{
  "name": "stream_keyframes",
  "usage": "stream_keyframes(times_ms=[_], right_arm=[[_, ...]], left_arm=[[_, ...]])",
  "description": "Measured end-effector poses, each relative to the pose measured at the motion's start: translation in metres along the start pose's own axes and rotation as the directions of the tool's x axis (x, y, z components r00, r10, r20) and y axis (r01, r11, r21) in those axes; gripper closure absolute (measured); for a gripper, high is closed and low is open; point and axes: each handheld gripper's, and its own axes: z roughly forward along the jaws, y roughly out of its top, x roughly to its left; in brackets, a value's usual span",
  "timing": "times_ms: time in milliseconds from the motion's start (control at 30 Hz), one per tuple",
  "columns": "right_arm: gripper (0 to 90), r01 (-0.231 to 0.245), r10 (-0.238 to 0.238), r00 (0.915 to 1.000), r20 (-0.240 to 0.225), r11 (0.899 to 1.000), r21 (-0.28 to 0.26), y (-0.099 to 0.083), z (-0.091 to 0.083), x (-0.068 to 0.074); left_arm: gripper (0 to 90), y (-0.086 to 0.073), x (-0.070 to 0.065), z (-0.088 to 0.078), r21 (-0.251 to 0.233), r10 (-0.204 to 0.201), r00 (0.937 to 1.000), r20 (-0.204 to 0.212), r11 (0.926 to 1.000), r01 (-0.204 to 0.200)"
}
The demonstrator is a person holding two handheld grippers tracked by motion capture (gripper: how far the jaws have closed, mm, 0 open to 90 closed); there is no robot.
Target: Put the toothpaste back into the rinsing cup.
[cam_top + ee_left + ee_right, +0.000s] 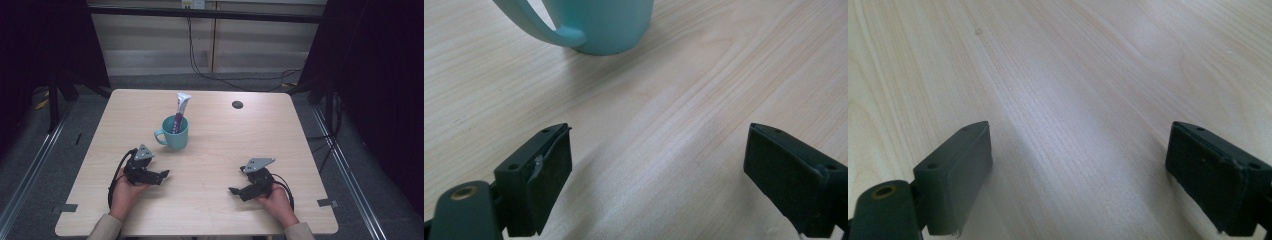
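A teal mug (173,133) stands upright near the middle of the wooden table (250,130), its handle to the left. A white and purple tube (180,111) leans inside it, sticking out of the top. My left gripper (161,176) rests low over the table in front of the mug, open and empty. From the left gripper view the mug's base and handle (589,27) lie just beyond the spread jaws (659,160). My right gripper (236,190) sits at the front right, open, with bare wood between its jaws (1078,165).
A small dark round hole (237,104) marks the table's far right part. Cables (220,75) hang down behind the table. Dark curtains flank both sides. Floor rails (30,170) run along the left and right of the table.
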Motion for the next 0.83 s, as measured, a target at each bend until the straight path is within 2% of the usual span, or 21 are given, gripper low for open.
stream_keyframes(times_ms=[167,233,633,833], right_arm=[[10.8,0.0,0.0,1.0,0.001,1.0,0.0,0.0,0.0,0.0],[10.8,0.001,-0.001,1.0,0.0,1.0,0.0,0.0,0.0,-0.0001],[10.8,0.0,0.0,1.0,0.0,1.0,0.0,0.0,0.0,0.0],[10.7,0.0,0.0,1.0,0.0,1.0,0.0,0.0,0.0,0.0]], left_arm=[[11.6,-0.0025,-0.0019,0.0007,0.008,-0.003,1.0,-0.002,1.0,0.003],[11.5,-0.003,-0.0017,0.001,0.012,0.01,0.9999,-0.003,0.9999,-0.01],[10.2,-0.0064,-0.0034,0.0037,0.029,0.027,0.9995,-0.014,0.9992,-0.027],[9.9,-0.0073,-0.0032,0.0036,0.027,0.019,0.9997,-0.012,0.9995,-0.019]])
